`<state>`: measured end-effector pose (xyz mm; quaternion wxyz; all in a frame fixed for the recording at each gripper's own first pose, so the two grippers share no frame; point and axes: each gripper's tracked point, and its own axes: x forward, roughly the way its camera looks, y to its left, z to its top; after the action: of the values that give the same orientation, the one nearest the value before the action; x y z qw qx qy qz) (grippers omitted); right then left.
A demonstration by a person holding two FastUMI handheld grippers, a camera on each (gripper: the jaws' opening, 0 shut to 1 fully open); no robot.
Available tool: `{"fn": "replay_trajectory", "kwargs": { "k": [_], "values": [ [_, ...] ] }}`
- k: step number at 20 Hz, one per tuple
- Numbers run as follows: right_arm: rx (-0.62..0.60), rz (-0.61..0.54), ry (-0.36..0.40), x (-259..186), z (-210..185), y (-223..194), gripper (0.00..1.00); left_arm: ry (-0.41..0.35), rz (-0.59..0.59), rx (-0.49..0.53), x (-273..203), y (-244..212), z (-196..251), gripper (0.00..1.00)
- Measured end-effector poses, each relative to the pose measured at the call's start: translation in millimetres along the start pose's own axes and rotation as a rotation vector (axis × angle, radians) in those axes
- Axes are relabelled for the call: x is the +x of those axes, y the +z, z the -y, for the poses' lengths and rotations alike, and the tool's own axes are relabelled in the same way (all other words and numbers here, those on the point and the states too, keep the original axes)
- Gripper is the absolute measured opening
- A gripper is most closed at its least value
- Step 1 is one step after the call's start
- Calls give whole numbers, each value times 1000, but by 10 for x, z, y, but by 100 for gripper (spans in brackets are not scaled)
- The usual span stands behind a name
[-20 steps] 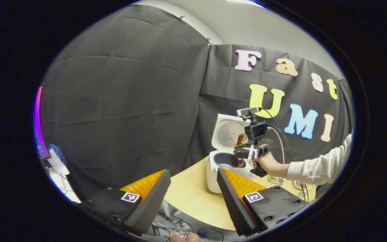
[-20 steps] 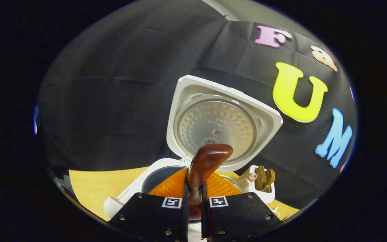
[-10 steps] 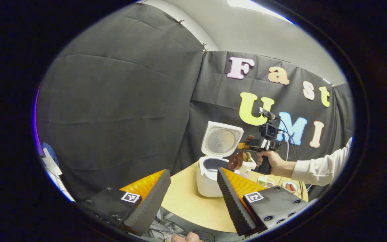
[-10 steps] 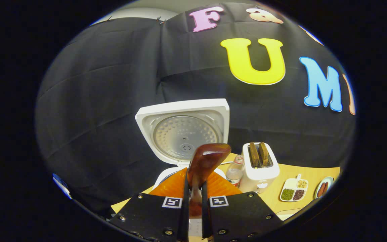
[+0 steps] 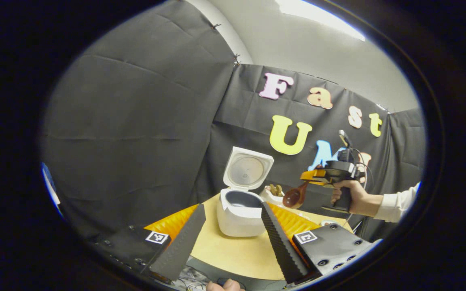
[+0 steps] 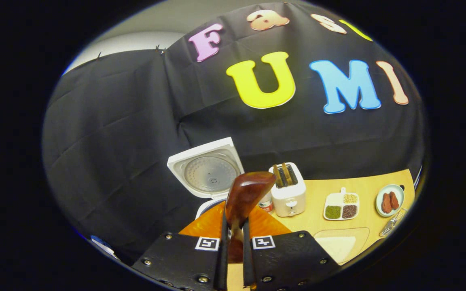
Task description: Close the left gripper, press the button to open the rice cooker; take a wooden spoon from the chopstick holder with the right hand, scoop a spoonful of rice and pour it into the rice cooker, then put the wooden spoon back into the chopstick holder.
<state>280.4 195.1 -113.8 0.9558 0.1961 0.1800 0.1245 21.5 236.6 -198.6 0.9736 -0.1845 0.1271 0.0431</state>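
**Spoon held in the air, cooker lid up**

Right tongs (image 6: pixel 233 242): fingers pressed tight on the handle of the wooden spoon (image 6: pixel 246 196). Spoon bowl points forward and up in the right gripper view; its lower handle is hidden between the fingers. Whether any rice lies in the bowl cannot be made out.

In the left gripper view the same right tongs (image 5: pixel 318 176) sit farther off, gripped by a hand (image 5: pixel 348 196) with a white sleeve (image 5: pixel 395 204); the spoon (image 5: pixel 295 197) hangs down-left from them, in the air to the right of the rice cooker (image 5: pixel 239 210) and not touching it.

Left tongs (image 5: pixel 233 232): spread wide, nothing between the fingers, low over the near edge of the bench (image 5: pixel 237 254).

Rice cooker: lid (image 5: pixel 248 169) standing upright, inner pot dark; contents not legible. In the right gripper view the cooker lid (image 6: pixel 208 171) is clear, but the cooker body is mostly hidden behind the spoon and fingers.

Also on the bench (image 6: pixel 370 190), right gripper view: toaster (image 6: pixel 287 190) with two slices up, a small bottle (image 6: pixel 265 201) partly behind the spoon, a divided dish of grains (image 6: pixel 341 206), a plate of sausages (image 6: pixel 390 200), a pale tray (image 6: pixel 340 242) partly cut off. An item at the far right edge is too small to identify.
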Motion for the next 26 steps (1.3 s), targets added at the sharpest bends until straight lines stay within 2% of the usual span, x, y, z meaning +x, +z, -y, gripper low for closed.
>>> {"fn": "replay_trajectory", "kwargs": {
  "k": [4,6,7,9,12,17,21,23,26],
  "values": [
    [43,17,-70,-462,536,43,16,-12,18,-26,-34,82,82,94],
    [71,25,-92,-681,787,53,16,-14,13,-13,12,55,144,100],
    [102,35,-97,-781,910,65,16,-12,12,-7,21,57,181,94],
    [167,49,-114,-946,1225,79,15,-7,15,2,91,73,294,94],
    [295,83,-176,-1199,1904,79,15,5,2,21,158,22,553,94],
    [400,73,-297,-1547,3190,-167,16,35,-2,36,245,39,1199,94],
    [500,85,-358,-1709,3977,-340,16,54,-16,-4,288,56,1800,94],
    [511,115,-414,-1739,4387,-389,16,73,-35,14,328,20,2046,94],
    [600,125,-474,-1749,4850,-487,16,48,-48,67,392,75,2435,94]
  ]
}}
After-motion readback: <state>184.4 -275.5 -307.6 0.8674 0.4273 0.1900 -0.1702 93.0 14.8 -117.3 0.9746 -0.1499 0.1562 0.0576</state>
